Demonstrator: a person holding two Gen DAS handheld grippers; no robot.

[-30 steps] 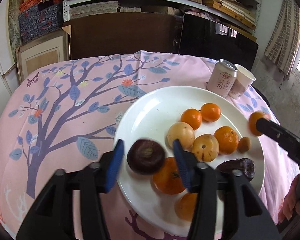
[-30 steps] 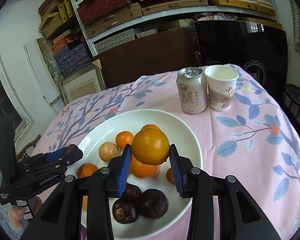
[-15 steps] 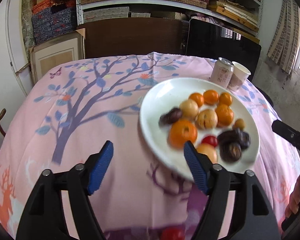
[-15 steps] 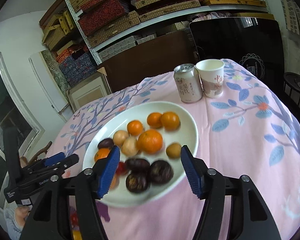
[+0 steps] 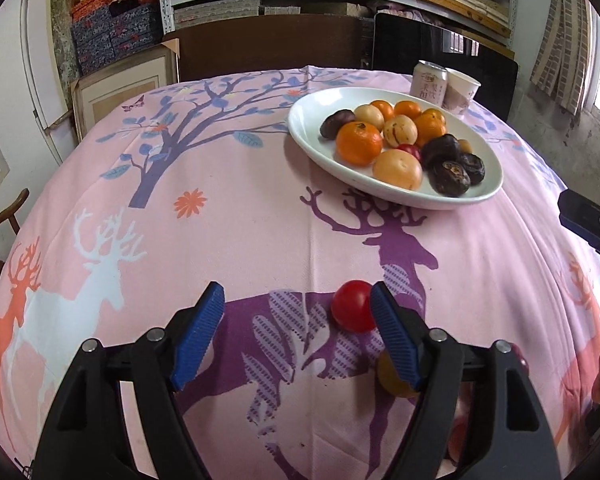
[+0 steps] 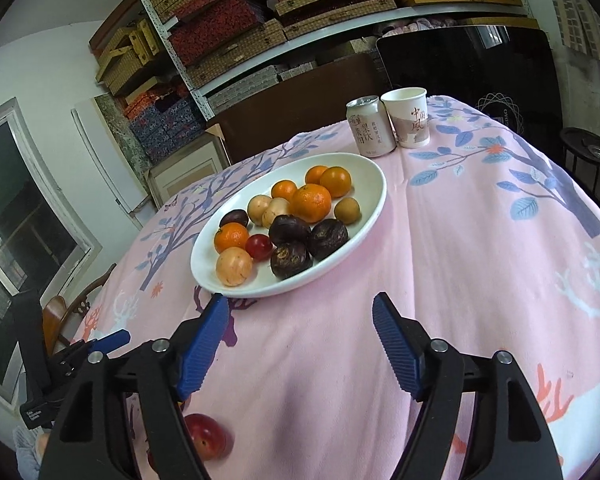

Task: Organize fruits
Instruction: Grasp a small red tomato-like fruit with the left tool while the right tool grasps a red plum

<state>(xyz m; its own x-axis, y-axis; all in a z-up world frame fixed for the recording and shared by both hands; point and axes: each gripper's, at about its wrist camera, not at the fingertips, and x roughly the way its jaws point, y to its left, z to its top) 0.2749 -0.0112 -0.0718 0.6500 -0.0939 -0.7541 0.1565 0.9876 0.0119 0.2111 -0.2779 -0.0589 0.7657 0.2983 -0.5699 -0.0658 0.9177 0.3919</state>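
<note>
A white plate point(image 5: 308, 136) holds several fruits: oranges point(image 5: 358, 143), pale round ones and dark wrinkled ones point(image 5: 449, 176). My left gripper point(image 5: 296, 292) hangs open over the pink cloth, well short of the plate. A loose red fruit point(image 5: 352, 312) lies on the cloth between its jaws, right beside the right pad. A yellow fruit point(image 5: 392, 376) is half hidden behind that finger. In the right wrist view the plate point(image 6: 374, 184) lies ahead. My right gripper point(image 6: 300, 300) has its jaws opening, with only cloth between them. Another red fruit point(image 6: 208, 436) lies under its left finger.
A drink can point(image 6: 370, 128) and a paper cup point(image 6: 410, 118) stand just behind the plate. The left gripper point(image 6: 100, 342) shows at the left edge of the right wrist view. Chairs and stacked shelves ring the round table point(image 5: 180, 200).
The dark fruit and the orange that sat between the jaws now lie on the plate. Both grippers opened wider and drew back toward the table's near edge.
</note>
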